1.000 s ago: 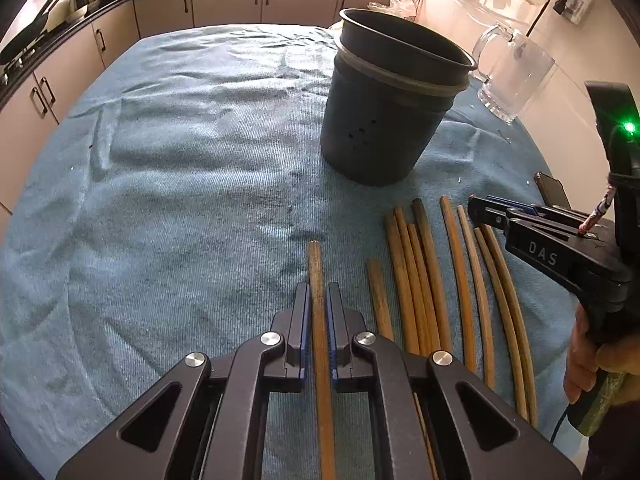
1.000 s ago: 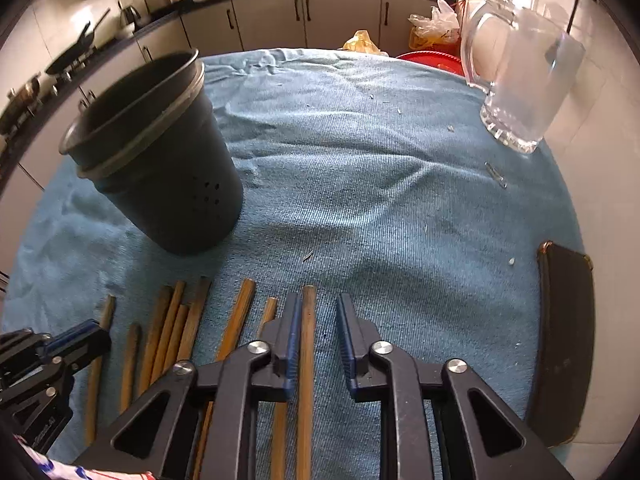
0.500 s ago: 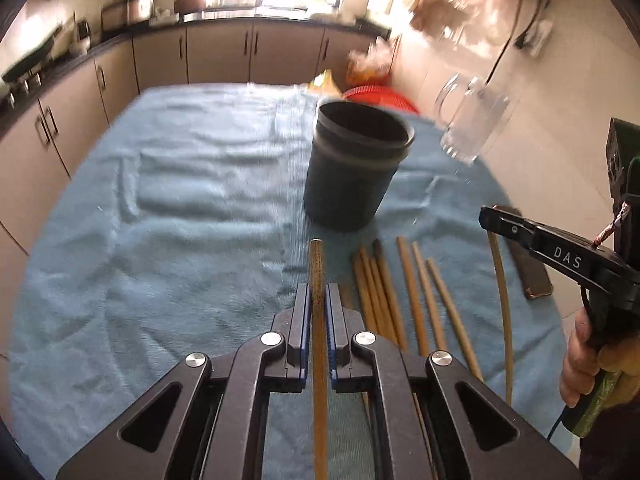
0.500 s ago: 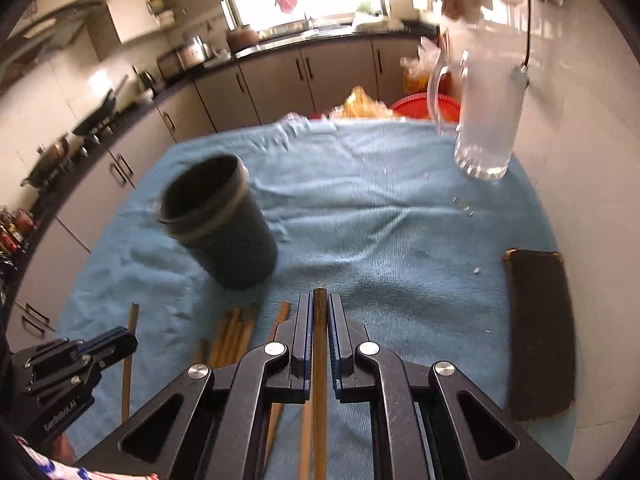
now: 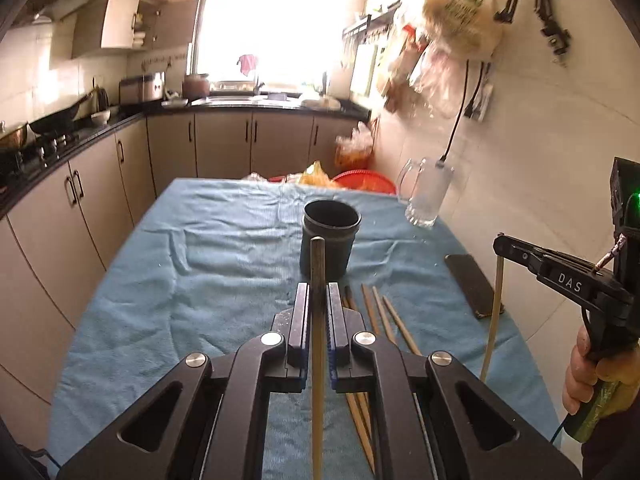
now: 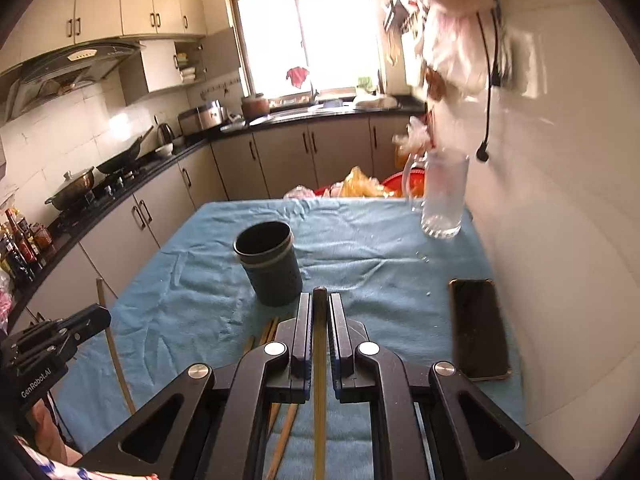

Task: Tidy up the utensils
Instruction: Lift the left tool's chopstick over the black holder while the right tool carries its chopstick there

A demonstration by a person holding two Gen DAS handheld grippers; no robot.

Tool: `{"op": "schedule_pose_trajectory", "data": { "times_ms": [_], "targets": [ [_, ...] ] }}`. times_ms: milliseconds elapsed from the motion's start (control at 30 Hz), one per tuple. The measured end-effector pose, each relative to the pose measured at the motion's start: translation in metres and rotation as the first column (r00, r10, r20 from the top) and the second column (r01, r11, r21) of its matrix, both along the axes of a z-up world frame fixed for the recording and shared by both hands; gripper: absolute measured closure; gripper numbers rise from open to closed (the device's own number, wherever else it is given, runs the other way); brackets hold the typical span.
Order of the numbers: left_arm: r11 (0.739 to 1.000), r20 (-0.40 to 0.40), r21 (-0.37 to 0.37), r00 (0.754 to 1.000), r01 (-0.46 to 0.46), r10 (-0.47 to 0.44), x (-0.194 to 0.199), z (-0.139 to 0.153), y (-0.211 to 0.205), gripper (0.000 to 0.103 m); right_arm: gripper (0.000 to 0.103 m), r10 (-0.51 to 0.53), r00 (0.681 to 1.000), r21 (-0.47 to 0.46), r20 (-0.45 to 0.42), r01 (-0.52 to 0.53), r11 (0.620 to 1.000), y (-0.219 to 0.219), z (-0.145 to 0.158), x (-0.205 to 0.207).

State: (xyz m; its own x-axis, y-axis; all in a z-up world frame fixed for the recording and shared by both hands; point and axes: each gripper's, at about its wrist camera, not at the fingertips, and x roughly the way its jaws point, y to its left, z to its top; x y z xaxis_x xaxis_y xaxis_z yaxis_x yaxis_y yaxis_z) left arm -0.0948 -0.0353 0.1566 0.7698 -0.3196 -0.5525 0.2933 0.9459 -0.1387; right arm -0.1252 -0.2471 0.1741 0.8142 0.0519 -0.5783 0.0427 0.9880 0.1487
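Pot point(image 5: 330, 236) looks empty so far; each gripper, left point(image 5: 319, 308) and right point(image 6: 320, 318), is clamped on one chopstick point(image 5: 318, 264), with several more on the cloth point(image 5: 180, 280).

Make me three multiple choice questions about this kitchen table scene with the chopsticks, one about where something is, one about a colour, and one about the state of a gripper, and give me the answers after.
1. Where does the phone lie?
A. inside the dark holder
B. flat on the blue cloth, near the wall
C. on the stove

2. What colour is the utensil holder?
A. dark grey
B. red
C. clear glass

3. How is the left gripper?
A. wide open, holding nothing
B. shut on a chopstick
C. shut on the glass mug

Answers:
1. B: it rests on the cloth beside the wall.
2. A: its wall and rim are dark grey.
3. B: the chopstick runs between its closed fingers.
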Motion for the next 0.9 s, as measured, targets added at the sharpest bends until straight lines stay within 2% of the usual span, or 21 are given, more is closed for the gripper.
{"op": "schedule_pose_trajectory", "data": {
  "times_ms": [233, 467, 667, 900],
  "targets": [
    [0.999, 0.06, -0.036, 0.998, -0.005, 0.007, -0.022, 0.025, 0.004, 0.096, 0.096, -0.01, 0.996, -0.036, 0.086, 0.013, 0.999, 0.006, 0.03, -0.027],
    [0.997, 0.088, -0.075, 0.996, -0.001, 0.008, -0.006, 0.054, 0.004, 0.096, 0.096, 0.0, 0.988, -0.023, 0.155, 0.003, 1.0, 0.003, 0.059, -0.022],
    [0.994, 0.118, -0.108, 0.993, 0.007, 0.006, 0.021, 0.084, 0.006, 0.096, 0.096, -0.012, 0.976, 0.015, 0.215, 0.009, 1.0, -0.006, 0.085, 0.006],
    [0.99, 0.164, -0.139, 0.986, 0.015, 0.008, 0.074, 0.132, 0.001, 0.096, 0.096, -0.038, 0.958, 0.134, 0.284, -0.001, 0.991, -0.012, 0.113, 0.071]
  ]
}}
